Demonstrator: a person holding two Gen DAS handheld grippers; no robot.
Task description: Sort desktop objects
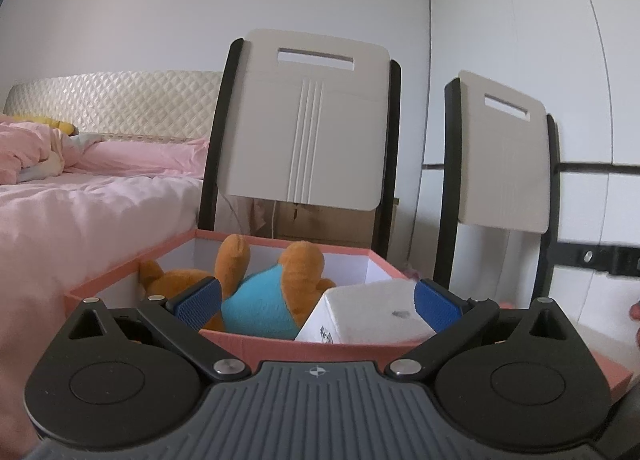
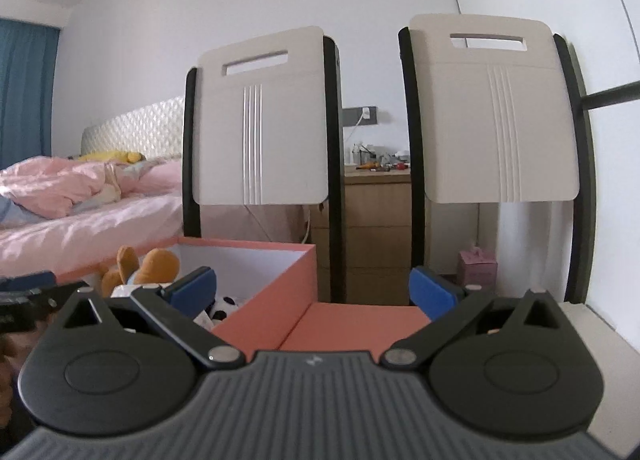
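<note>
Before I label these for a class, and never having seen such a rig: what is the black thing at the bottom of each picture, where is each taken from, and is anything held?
There is no robot arm. A person holds a hand-held gripper in each hand, and each carries a wide-angle camera looking forward along its two blue-padded fingers.

One picture comes from the left gripper, the other from the right gripper. Both have their jaws wide apart and grip nothing.

In front of them stands an open pink box. Inside it lie an orange plush toy in a blue shirt, a white carton and a black-and-white soft toy. The box's pink lid lies flat beside it. Behind are two chair backs and a bed.
</note>
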